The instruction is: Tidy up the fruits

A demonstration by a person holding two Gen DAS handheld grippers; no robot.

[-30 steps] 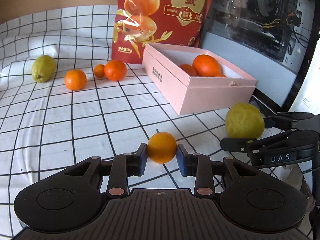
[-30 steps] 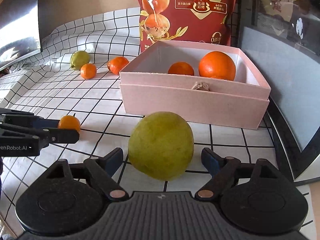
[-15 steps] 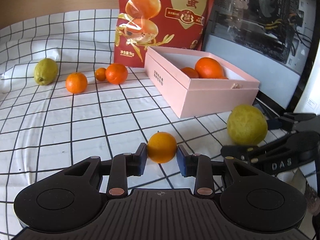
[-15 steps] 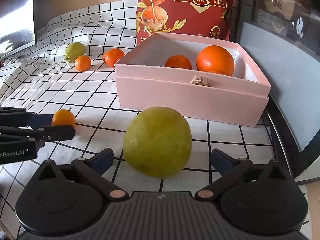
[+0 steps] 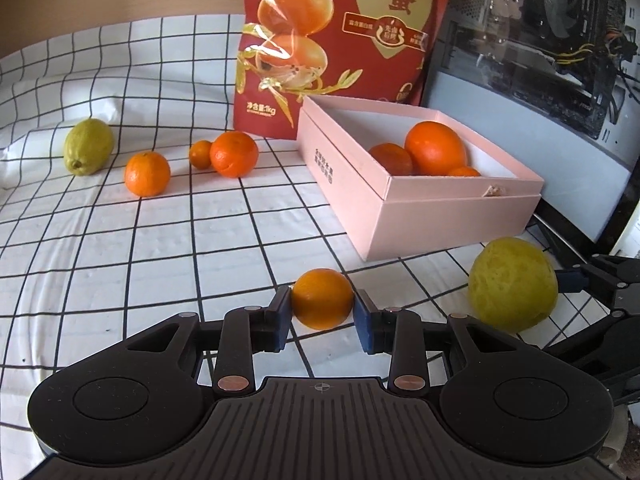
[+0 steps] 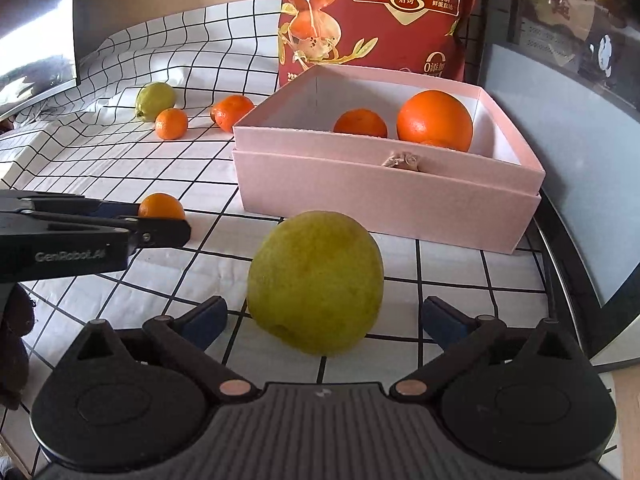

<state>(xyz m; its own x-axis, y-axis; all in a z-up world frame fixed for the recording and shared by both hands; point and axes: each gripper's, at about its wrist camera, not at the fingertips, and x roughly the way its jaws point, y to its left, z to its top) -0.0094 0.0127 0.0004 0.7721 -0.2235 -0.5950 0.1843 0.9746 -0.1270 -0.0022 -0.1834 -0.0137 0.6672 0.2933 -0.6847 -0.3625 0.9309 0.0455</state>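
Gripping: left gripper [image 5: 322,314] has its jaws pinching a small orange [image 5: 322,298] at its widest line, one pad on each side.
Right side: right gripper [image 6: 322,316] has its jaws spread wide around a green fruit [image 6: 314,282]; neither pad touches it, and it sits on the bench [image 5: 120,248].
Where things are: both fruits lie just in front of the pink box [image 6: 384,196], orange to the left, green fruit to the right. The box holds a big orange [image 6: 435,120] and at least one smaller one [image 6: 361,123]. Well apart, far left on the checked cloth, wait a lemon [image 5: 89,147] and three more oranges [image 5: 147,173]. A red bag [image 5: 340,40] stands behind the box.
Step in hand: likely carrying the small orange to the box, then closing on the green fruit.
Doing it well: lift the orange clear of the near wall before moving over the box, and set it in the free left part, away from the fruit already there. For the green fruit, centre the jaws on its broadest part and close slowly, since a round skin can squirt out.
Axis: the small orange is near round, with no clear long axis. The green fruit is slightly taller than wide, its long axis roughly upright and tilted a little, narrower end up. The lemon leans, nipple end down-left.
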